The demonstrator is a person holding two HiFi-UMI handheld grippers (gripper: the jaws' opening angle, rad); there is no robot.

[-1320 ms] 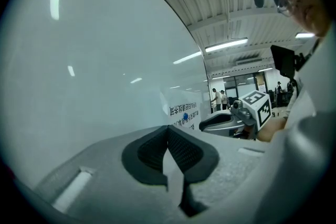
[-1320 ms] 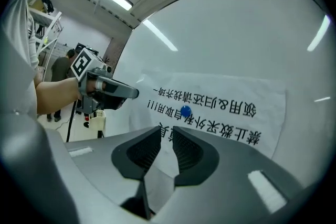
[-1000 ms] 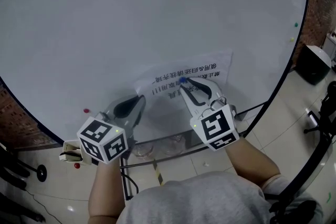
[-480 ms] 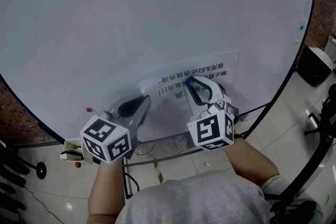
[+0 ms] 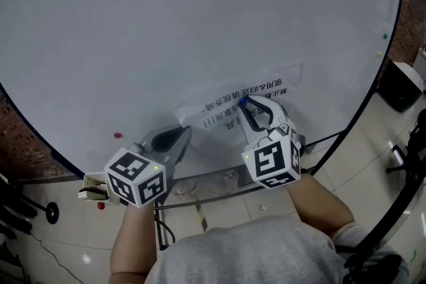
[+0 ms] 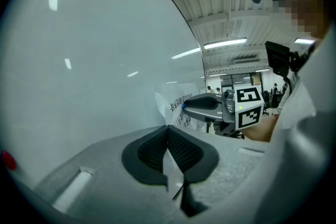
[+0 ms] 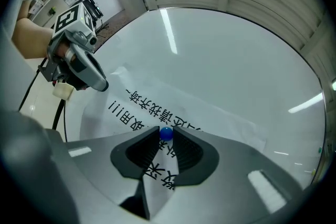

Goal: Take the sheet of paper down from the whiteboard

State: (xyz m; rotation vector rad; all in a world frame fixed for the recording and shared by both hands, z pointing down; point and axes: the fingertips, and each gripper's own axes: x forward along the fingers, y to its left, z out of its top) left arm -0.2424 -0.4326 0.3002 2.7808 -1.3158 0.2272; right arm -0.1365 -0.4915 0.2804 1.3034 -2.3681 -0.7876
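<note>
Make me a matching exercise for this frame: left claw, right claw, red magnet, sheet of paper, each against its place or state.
Things:
1. left claw
2. right claw
3. red magnet
4. sheet of paper

States:
A. tips on either side of the blue magnet
B. shut, nothing between the jaws
C. on bare whiteboard, left of the left claw in the head view, apart from the paper
D. on the whiteboard, with the blue magnet sitting on it

Pairs: 1-B, 2-A, 3-C, 4-D
</note>
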